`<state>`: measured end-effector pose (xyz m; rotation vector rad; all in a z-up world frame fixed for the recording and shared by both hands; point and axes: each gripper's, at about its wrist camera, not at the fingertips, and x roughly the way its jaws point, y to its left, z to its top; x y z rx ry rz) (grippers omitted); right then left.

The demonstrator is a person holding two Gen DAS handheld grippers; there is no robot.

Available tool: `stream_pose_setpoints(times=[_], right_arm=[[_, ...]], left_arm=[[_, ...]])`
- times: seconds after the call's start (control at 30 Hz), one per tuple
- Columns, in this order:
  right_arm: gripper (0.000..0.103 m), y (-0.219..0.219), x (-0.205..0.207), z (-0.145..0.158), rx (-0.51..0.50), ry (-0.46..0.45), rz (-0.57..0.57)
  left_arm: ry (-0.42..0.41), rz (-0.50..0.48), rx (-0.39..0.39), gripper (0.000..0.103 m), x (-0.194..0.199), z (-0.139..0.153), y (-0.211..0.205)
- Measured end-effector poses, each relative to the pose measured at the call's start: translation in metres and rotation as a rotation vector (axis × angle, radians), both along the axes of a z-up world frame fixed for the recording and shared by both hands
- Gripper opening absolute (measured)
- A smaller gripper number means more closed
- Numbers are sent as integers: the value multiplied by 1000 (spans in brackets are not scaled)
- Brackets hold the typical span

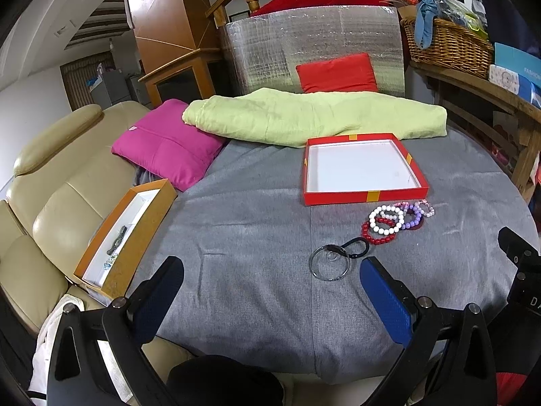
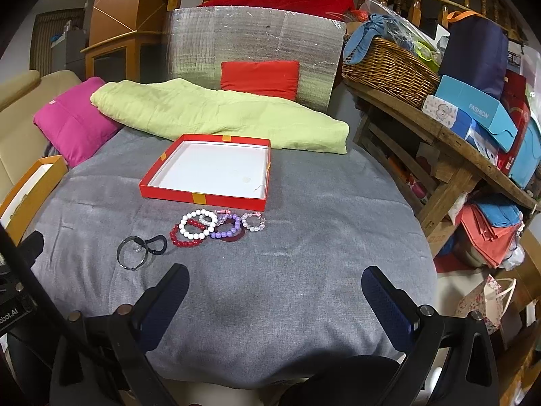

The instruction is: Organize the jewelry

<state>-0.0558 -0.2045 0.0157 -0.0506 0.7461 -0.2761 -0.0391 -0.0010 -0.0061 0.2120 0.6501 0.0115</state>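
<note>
Inside, red tray (image 1: 365, 197) lies bare; orange box (image 1: 142, 237) holds beads (image 1: 111, 264).

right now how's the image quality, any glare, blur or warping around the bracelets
Left wrist view: bracelets sharp and evenly lit, slight glints on the clear bangle, strong fisheye bending at the edges. Right wrist view: same pile crisp, red box unblurred, foil panel shiny, corners dark.

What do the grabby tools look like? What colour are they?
Each tool has two flat fingers with bumpy dark blue pads, like the left tool's bright blue pad. The frames are black plastic with round silver bolts. The left tool and right tool match. White lettering marks one tool's black body. No sleeves or cables show.
</note>
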Motion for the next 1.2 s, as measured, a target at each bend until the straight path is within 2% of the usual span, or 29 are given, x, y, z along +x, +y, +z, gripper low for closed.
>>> stream_pose_setpoints(times=[0.57, 0.87, 1.1, 1.2], right_arm=[[103, -4, 0, -5, 0, 2, -8], [103, -7, 8, -13, -12, 64, -12], [103, -16, 22, -26, 9, 75, -12], [103, -27, 31, -34, 56, 79, -11]], left_arm=[[25, 1, 1, 103, 5, -7, 0], [56, 4, 1, 103, 16, -18, 0], [120, 10, -40, 103, 38, -39, 11], [160, 22, -63, 103, 51, -52, 19]])
